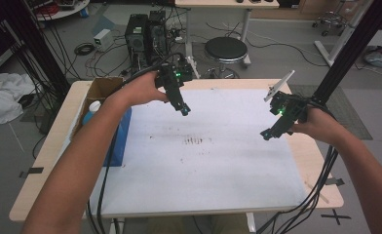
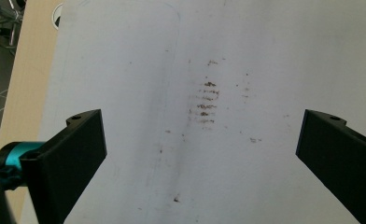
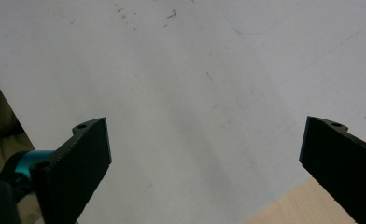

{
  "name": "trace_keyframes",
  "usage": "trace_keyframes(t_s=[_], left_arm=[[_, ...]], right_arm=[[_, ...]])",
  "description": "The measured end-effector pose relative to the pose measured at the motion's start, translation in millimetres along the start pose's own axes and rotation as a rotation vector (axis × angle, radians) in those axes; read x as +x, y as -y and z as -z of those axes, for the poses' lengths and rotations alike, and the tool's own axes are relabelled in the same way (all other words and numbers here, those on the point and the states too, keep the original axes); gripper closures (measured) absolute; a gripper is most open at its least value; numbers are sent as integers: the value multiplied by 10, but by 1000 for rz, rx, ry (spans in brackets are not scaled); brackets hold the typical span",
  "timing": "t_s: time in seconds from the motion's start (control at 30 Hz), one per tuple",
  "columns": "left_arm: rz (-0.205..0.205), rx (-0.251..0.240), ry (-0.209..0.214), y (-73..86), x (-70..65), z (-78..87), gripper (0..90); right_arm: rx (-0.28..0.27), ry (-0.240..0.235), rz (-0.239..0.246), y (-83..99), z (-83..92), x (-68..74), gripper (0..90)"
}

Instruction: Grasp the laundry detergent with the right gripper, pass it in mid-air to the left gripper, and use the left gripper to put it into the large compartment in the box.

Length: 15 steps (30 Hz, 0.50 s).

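Left gripper point(image 1: 184, 110): we see jaws wide apart, empty, above white sheet point(image 1: 203, 165).
Right gripper point(image 1: 267, 134): we see jaws wide, empty, over sheet's right edge.

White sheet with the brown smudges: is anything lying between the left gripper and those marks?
Nothing visible. The left gripper hangs open above the white sheet, with bare sheet down to the brown smudges.

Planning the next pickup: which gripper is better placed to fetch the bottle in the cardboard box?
Left, probably. The left gripper hangs open nearer the bottle in the box; the right gripper is across the white sheet.
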<state>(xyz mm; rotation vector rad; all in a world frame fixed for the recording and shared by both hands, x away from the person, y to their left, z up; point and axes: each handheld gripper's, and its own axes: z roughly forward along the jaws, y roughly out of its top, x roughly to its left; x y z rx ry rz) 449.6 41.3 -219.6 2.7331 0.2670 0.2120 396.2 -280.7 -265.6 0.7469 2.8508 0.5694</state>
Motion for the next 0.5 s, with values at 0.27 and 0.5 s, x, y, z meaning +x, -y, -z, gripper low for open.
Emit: trace_keyframes(t_s=[0.27,0.5], left_arm=[[2,-4,-4,25,-5,19,17],[5,-4,-2,26,-22,22,17]], right_arm=[[5,0,7,2,-2,18,11],[1,3,8,9,11,37,12]])
